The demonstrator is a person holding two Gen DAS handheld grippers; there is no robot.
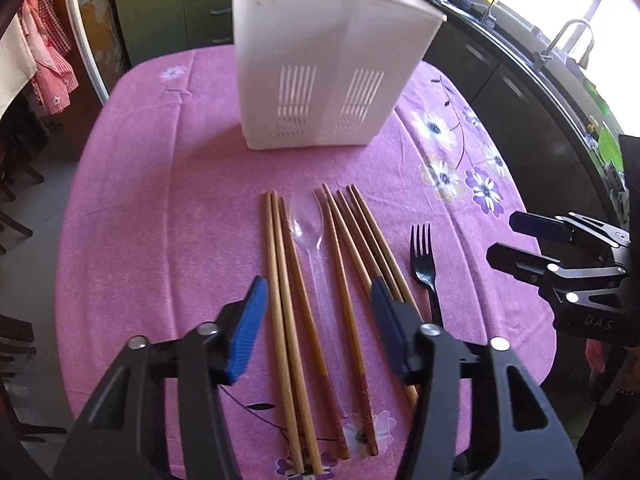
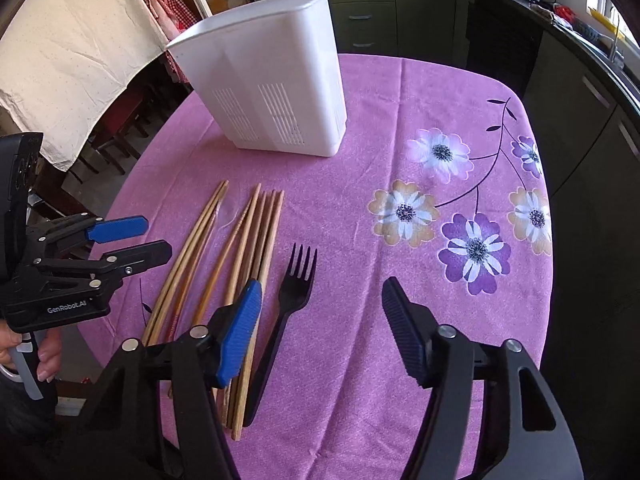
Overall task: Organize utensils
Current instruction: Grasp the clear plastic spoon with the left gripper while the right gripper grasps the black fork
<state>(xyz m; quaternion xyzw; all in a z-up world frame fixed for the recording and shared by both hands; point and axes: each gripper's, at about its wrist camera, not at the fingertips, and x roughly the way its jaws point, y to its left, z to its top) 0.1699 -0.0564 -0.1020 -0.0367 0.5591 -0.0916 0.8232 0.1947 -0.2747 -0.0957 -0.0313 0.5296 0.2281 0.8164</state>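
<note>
Several wooden chopsticks lie side by side on the pink flowered tablecloth, with a clear plastic spoon among them and a black fork to their right. A white slotted utensil holder stands upright behind them. My left gripper hovers open over the chopsticks and the spoon handle, its blue pads touching nothing. My right gripper is open above the fork, beside the chopsticks and in front of the holder. Each gripper also shows in the other's view: right gripper, left gripper.
Dark kitchen cabinets and a counter with a sink faucet run behind and right of the table. A pale cloth and wooden chairs are at the left. A hand holds the left gripper's handle.
</note>
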